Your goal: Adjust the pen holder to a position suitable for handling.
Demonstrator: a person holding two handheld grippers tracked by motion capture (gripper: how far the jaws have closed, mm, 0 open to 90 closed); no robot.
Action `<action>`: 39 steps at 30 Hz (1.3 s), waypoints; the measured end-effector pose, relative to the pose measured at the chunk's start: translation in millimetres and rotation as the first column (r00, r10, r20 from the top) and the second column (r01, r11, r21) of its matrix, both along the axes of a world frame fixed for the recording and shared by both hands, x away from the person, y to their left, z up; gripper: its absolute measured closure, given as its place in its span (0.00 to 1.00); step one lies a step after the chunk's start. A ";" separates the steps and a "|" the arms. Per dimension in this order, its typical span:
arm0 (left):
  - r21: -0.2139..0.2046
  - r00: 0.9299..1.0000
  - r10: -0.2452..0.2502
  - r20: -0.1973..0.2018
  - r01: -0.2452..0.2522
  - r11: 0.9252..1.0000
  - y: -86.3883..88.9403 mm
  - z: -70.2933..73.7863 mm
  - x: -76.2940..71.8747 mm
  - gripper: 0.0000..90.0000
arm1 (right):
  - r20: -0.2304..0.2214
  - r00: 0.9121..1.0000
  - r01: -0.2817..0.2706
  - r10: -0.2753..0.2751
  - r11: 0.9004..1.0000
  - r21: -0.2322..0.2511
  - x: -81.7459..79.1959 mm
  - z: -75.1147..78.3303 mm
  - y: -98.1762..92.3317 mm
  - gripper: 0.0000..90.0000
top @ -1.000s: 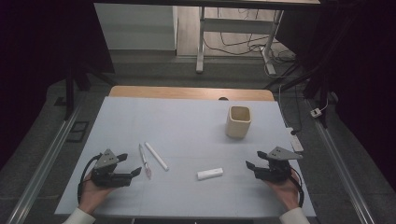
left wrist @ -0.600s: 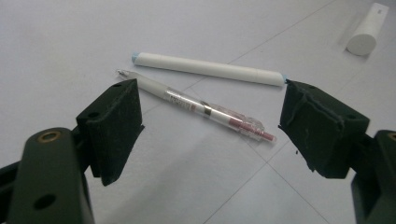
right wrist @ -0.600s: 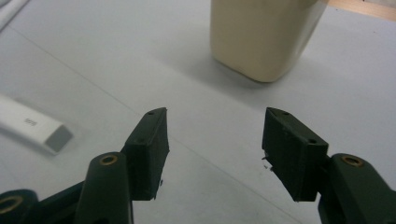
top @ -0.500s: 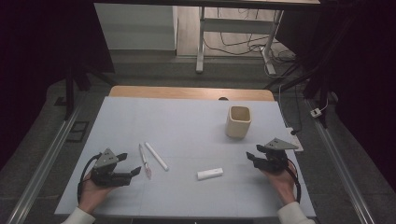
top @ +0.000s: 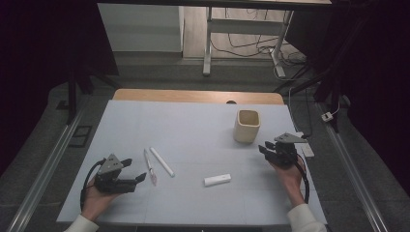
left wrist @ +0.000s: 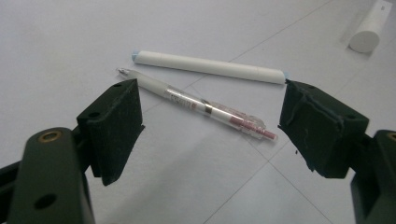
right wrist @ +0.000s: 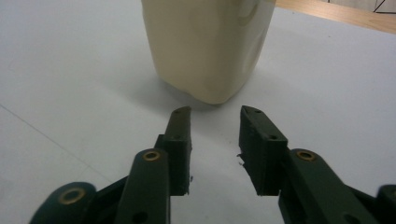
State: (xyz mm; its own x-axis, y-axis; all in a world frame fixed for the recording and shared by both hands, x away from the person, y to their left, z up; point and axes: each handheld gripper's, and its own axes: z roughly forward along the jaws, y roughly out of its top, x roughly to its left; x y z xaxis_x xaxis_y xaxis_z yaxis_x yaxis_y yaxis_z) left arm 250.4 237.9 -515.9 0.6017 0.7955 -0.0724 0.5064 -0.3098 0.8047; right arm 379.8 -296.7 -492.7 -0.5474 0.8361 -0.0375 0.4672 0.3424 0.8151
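Lying on the pale tabletop (top: pixel 193 130) at the near left: a clear pen (top: pixel 150 166) with a reddish end, and touching or just beside it on the far side a white capped marker (top: pixel 162 161). In the left gripper view the pen (left wrist: pixel 201 105) sits between the two fingers (left wrist: pixel 116 126) but farther out, untouched; the marker (left wrist: pixel 210 66) lies just beyond it, nearly parallel.

Left gripper (top: pixel 138 170) held low in the person's left hand (top: pixel 96 203), fingers spread wide, empty, tips just short of the pen. Nothing between it and the pen.

Short white cylinder (top: pixel 217 180) lies alone near mid-tabletop, well apart from both grippers; its end shows at the top right corner of the left gripper view (left wrist: pixel 371 28).

Right gripper (top: pixel 263 149) in the right hand (top: pixel 290 176), near the right edge. Its fingers have just been closing; now partly open with a narrow gap, nothing between them. Cream cup (top: pixel 247 125) stands upright just beyond; in the right gripper view the cup (right wrist: pixel 205 42) is straight ahead of the finger tips (right wrist: pixel 180 140), near but not touching. Bare wood strip (top: pixel 193 95) along the far edge of the tabletop.
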 end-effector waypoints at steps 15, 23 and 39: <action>0.007 1.000 -0.003 -0.002 0.003 1.000 -0.1 -1.0 0.8 0.24 | 0.008 0.999 0.035 -0.035 0.999 -0.034 18.8 1.0 -3.0 0.99; 0.006 1.000 -0.004 -0.002 0.004 1.000 -0.3 -0.8 0.7 0.24 | 0.002 0.998 0.063 -0.063 0.997 -0.040 32.0 -0.3 -6.9 0.99; 0.000 1.000 0.009 -0.009 -0.009 1.000 1.5 -0.1 1.7 0.24 | -0.040 0.995 0.090 -0.090 0.996 0.003 71.9 -4.2 0.9 0.99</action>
State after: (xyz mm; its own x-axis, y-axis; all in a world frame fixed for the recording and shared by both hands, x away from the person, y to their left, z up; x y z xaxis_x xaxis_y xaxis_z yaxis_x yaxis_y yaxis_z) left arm 252.1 239.4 -516.1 0.5934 0.8011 -0.0779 0.5168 -0.3051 0.7999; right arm 451.7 -295.8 -496.9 -0.4710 0.8820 -0.0126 0.5282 0.2935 0.7968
